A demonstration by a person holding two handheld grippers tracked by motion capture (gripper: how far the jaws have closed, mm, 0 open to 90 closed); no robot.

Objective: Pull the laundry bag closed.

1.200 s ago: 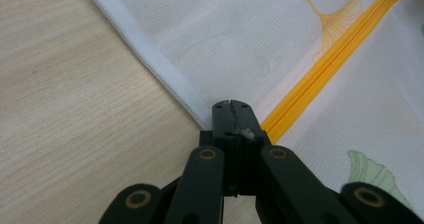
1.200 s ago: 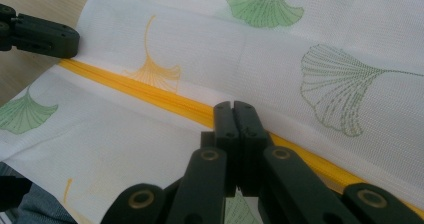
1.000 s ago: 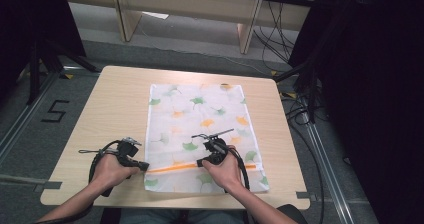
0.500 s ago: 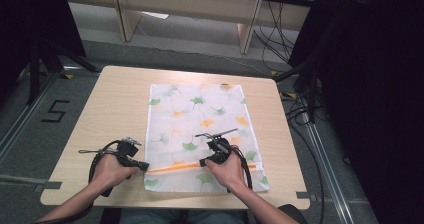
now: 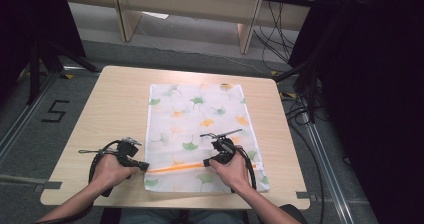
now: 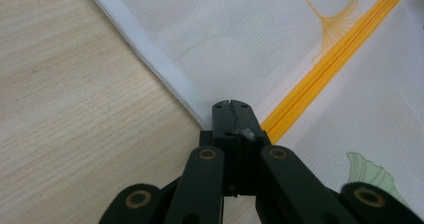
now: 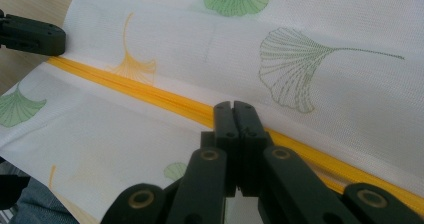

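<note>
The mesh laundry bag (image 5: 200,134) lies flat on the table (image 5: 115,109), filling the middle of the high view, its long side running away from the person. It is a thin white net printed with green and orange ginkgo leaves, bound with a white hem (image 6: 160,71). An orange zipper (image 5: 172,168) crosses it near the lower edge of the frame.

I judge it to be very light, limp and a little slippery. It will crumple and slide on the wood if pulled from one point, so one end needs pinning while the other works. The firmest places to take hold are the hem at the zipper's end and the zipper tape or its pull. The open net would stretch and could snag.

The left tongs (image 6: 234,110) are clenched right at the hem where the zipper starts. They seem to pinch the cloth, though I cannot tell for certain. The right tongs (image 7: 234,109) are clenched over the zipper line further along, at the lower centre of the frame. The slider itself is hidden under them, so I cannot tell whether it is gripped.

The bag is the one container here. It lies flat with no bulge, so it looks empty, and the visible stretch of zipper looks closed.
</note>
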